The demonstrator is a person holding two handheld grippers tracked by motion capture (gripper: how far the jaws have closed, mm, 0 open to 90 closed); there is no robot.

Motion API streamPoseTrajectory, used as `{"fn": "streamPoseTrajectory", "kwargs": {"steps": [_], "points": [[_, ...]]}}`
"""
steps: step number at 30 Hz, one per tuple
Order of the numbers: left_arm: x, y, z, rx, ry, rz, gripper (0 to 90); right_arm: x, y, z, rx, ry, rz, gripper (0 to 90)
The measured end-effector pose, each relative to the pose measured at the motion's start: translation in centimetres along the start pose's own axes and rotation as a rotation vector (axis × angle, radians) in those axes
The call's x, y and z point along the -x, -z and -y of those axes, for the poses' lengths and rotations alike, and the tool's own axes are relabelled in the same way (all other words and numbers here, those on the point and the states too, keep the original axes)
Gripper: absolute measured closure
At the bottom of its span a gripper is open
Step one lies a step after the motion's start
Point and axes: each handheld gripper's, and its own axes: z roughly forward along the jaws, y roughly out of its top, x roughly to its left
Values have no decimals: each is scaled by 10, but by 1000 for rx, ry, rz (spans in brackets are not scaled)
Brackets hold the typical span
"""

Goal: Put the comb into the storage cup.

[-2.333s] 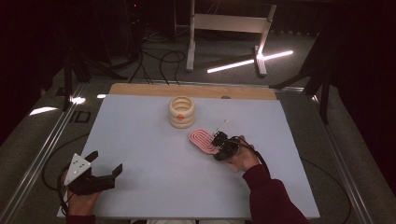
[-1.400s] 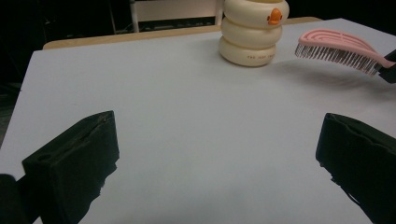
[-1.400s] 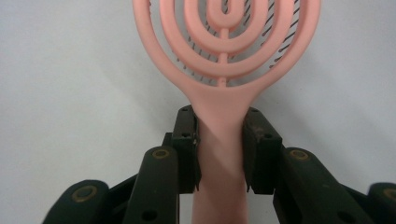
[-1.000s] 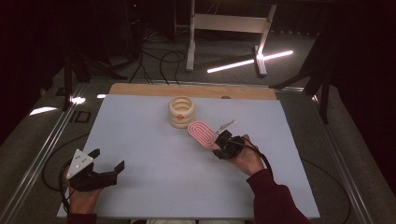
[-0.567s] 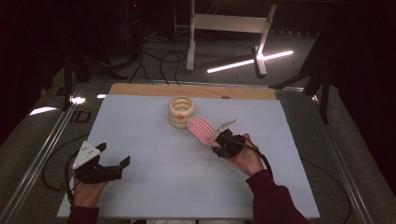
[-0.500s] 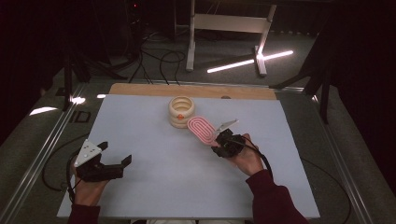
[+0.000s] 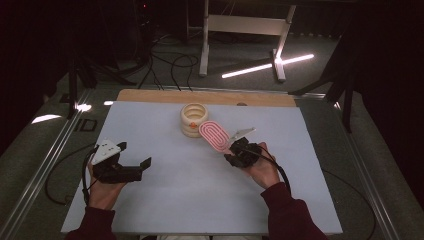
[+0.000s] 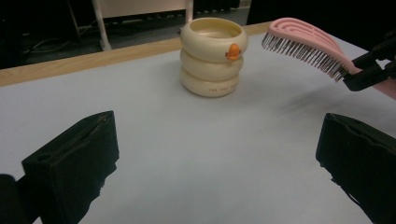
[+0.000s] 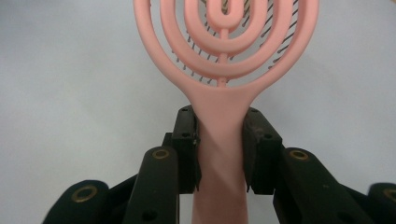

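Pickup complete: right hand-held gripper (image 7: 235, 150) clamps pink brush (image 7: 215, 136) by its handle, raised at frame centre beside cream ring holder (image 7: 193, 119) (placement pending); left hand-held gripper (image 7: 134, 166) open, empty.

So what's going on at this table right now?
A person works with a gripper in each hand. The right gripper is shut on the handle of a pink hairbrush, holding it tilted above the white table, bristles down, its head beside a cream ringed cup with an orange duck bill. The left gripper is open and holds nothing, pointing toward the cup.
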Motion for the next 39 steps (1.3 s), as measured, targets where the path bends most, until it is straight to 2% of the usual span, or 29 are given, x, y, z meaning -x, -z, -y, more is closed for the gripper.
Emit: {"fn": "streamPoseTrajectory", "kwargs": {"steps": [18, 24, 30, 39], "points": [[15, -24, -22, -11, -9, 51, 0, -12, 1, -9, 76, 21, 5, 698], [21, -34, -27, -8, 13, 73, 0, -19, 1, -11, 112, 36, 5, 698], [31, -48, -33, -32, 2, 90, 0, -28, -1, -14, 137, 59, 2, 698], [40, -64, -43, -49, 11, 113, 0, -35, -2, -15, 166, 50, -3, 698]]}}
